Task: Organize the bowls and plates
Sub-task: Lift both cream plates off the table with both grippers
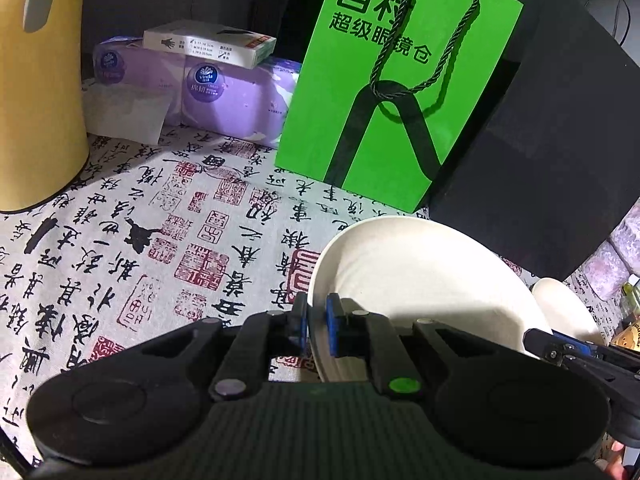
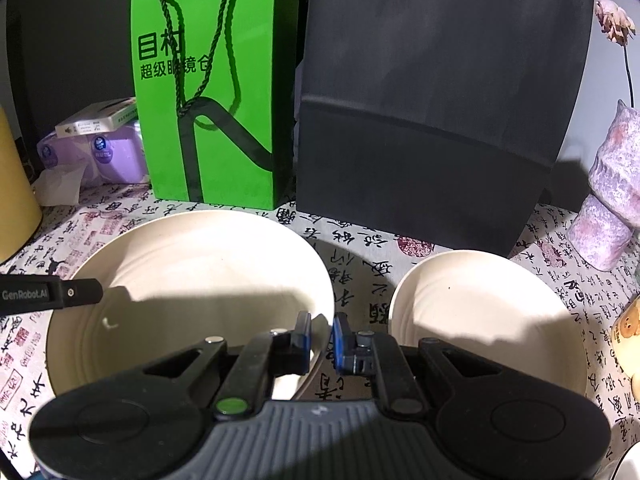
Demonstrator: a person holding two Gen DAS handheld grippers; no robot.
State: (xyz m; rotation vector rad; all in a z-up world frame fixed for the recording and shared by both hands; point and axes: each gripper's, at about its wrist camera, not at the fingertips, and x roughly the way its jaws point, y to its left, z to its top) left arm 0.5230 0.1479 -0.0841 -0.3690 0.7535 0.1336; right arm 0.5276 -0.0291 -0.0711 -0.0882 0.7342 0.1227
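A: Nearest the lens, the left gripper [image 1: 316,322] has its jaws nearly shut on the rim of the plate [image 1: 420,280], one pad inside the rim and one outside. The right gripper [image 2: 322,334] pinches the same plate [image 2: 192,280] at its 4 o'clock edge, jaws just as narrow.

B: Where does the bowl [image 2: 480,316] sit?

A: On the counter [image 2: 360,248], at 3 o'clock from the plate, apart from it. No jaws touch it.

B: How would they handle?

A: Both look stiff and light, with a matte off-white finish that should not slip. Judging by the thin walls, the rim is the place to grip, gently.

B: Any writing?

A: The green bag [image 1: 392,92] at 12 o'clock reads "目村 超级眼镜仓". The purple tissue pack [image 1: 208,92] says "Vinda". The left gripper's arm, seen from the right wrist, shows "GenRobot.AI".
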